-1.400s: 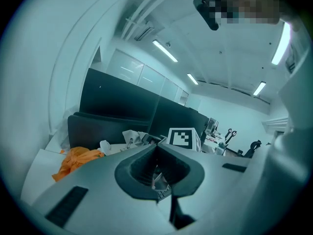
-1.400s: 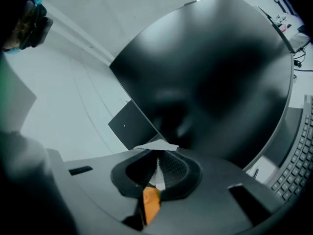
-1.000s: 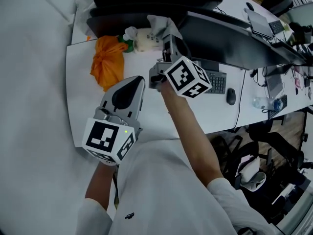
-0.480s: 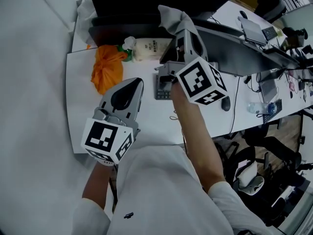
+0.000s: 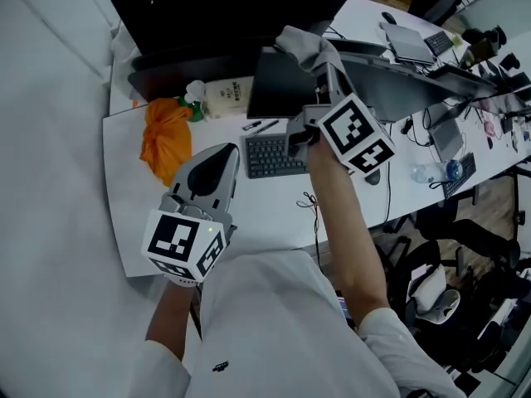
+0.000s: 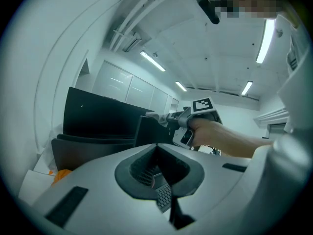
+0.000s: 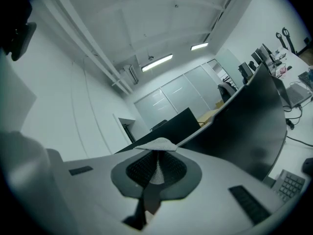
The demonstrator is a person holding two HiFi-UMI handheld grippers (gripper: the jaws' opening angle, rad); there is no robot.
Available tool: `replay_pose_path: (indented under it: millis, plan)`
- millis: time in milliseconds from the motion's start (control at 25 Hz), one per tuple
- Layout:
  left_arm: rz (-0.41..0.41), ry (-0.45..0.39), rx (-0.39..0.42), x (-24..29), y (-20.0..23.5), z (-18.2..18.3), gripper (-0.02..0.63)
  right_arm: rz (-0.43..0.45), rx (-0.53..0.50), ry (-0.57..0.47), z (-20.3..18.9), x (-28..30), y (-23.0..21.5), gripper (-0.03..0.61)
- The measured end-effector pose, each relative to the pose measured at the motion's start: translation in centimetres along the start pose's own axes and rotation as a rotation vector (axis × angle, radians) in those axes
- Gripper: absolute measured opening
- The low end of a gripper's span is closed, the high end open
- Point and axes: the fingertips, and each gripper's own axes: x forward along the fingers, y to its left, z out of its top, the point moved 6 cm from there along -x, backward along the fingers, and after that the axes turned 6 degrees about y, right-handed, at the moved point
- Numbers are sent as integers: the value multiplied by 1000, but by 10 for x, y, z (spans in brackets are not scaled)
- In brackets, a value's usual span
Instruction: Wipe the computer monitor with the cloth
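Right gripper (image 7: 156, 166) jaws pinch the soft grey woven cloth (image 7: 155, 142). Its folded edge peaks just beyond them, beside the smooth, curved dark monitor (image 7: 244, 131) to their right. Left gripper (image 6: 157, 151) jaws are pressed together on nothing, with open air ahead above the flat white bench (image 5: 274, 210).

Our right gripper (image 5: 325, 71), jaws clamped on the pale grey cloth (image 5: 300, 43), has swung toward 1 o'clock. It has carried the cloth from beside the white bottle (image 5: 222, 98) to the curved black monitor's (image 5: 398, 89) edge. The dark grey keyboard (image 5: 272, 157), half hidden before, now lies uncovered.
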Motion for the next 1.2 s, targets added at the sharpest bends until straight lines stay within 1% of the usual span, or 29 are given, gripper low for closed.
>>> replay_pose_path:
  millis: [320,560,680,760,840,1040,1200]
  plan:
    - [-35,1,14,20,-43,5,18,-75,-18,12,40,-15,-64,17]
    - [-48,3,22,32,-67,5,18,-113,-112,4,66,-25,-92,17]
    - [-56,4,30,37,-76,8,19,-132,-108,2,78,-32,-111,17]
    - [-52,7,24,38,-81,8,18,-118,-95,15,82,-38,-119,18]
    - [-47,9,11,40,-86,7,18,-101,-114,26,85,-47,-120,18]
    - [-76,-1,14,53,-100,8,19,-64,-249,16,103,-76,-117,18]
    - [-86,-12,33,58,-106,13,18,-53,-321,4,118,-104,-118,19]
